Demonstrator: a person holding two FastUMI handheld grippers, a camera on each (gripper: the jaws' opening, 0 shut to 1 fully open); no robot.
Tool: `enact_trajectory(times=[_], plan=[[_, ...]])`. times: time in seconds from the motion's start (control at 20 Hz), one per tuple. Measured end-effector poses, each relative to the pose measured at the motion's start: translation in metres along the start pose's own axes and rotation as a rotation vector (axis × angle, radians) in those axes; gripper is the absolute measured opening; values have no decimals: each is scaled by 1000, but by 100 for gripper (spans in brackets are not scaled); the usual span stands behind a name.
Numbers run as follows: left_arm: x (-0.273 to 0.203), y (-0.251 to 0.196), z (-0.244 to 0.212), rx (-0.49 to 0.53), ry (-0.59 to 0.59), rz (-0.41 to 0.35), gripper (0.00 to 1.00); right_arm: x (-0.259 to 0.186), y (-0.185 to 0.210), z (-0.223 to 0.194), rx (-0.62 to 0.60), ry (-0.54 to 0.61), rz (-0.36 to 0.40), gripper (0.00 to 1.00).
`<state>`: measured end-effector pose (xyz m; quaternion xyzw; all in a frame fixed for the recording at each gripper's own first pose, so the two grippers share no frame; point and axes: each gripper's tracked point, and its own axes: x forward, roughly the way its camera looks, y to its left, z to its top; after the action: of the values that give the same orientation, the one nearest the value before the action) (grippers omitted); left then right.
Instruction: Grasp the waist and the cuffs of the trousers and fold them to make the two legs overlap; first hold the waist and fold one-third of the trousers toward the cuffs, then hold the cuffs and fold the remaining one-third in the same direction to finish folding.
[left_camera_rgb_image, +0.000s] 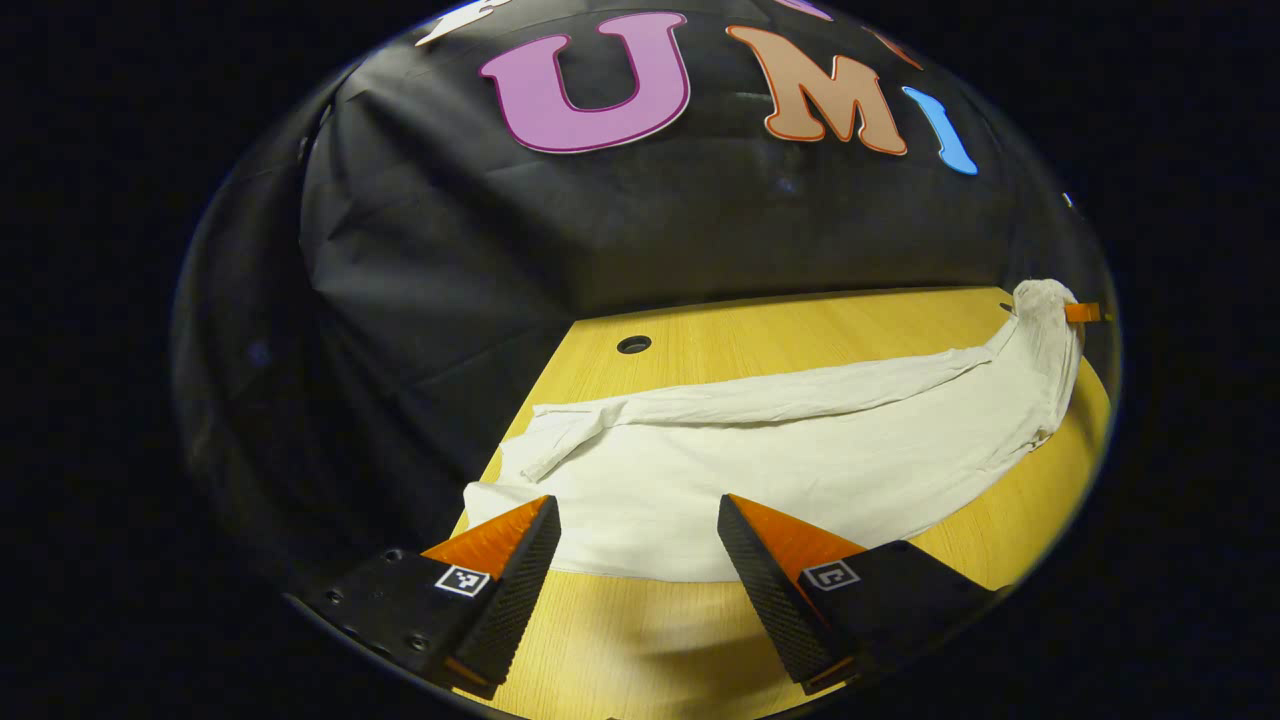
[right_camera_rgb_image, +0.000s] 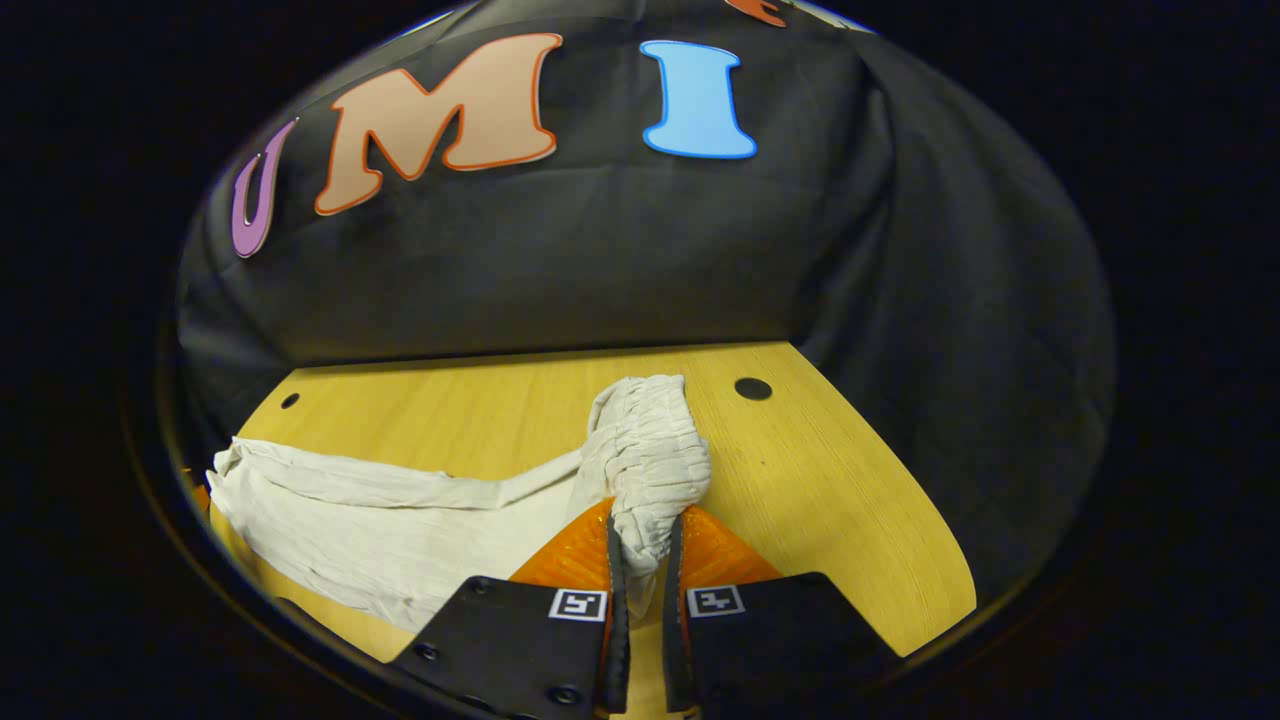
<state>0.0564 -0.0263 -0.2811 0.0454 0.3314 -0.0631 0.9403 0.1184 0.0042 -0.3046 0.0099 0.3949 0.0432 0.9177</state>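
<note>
White trousers (left_camera_rgb_image: 800, 450) lie stretched across the wooden table (left_camera_rgb_image: 620, 640), with a leg ridge folded along their far side. My left gripper (left_camera_rgb_image: 635, 510) stands open just over the near edge of the cloth at the cuff end, nothing between its fingers. At the far end the gathered elastic waist (left_camera_rgb_image: 1045, 310) is bunched up off the table, with the right gripper (left_camera_rgb_image: 1085, 312) at it. In the right gripper view my right gripper (right_camera_rgb_image: 645, 530) is shut on that waist (right_camera_rgb_image: 650, 440), and the trousers (right_camera_rgb_image: 380, 530) trail off to the left.
The black cloth wall closes off the back and sides of the table. Round holes sit in the tabletop near the back edge (left_camera_rgb_image: 633, 344) (right_camera_rgb_image: 752, 388). Bare wood (right_camera_rgb_image: 830, 500) lies to the right of the waist, and more shows in front of the left gripper.
</note>
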Motion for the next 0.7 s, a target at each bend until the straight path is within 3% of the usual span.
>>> enact_trajectory(times=[0.15,0.2,0.25,0.3,0.7], plan=[[1,2,-3,-8,8,-5,97,-17,-5,13,-32,-62,68,10],[1,4,-4,-13,6,-4,97,-23,-5,19,-43,-80,92,15],[1,6,-4,-16,7,-3,97,-30,-5,22,-56,-88,118,10],[0,6,-6,-18,8,1,97,-33,-5,26,-66,-97,143,15],[9,22,-2,-42,10,25,97,-64,7,53,-179,-136,336,15]])
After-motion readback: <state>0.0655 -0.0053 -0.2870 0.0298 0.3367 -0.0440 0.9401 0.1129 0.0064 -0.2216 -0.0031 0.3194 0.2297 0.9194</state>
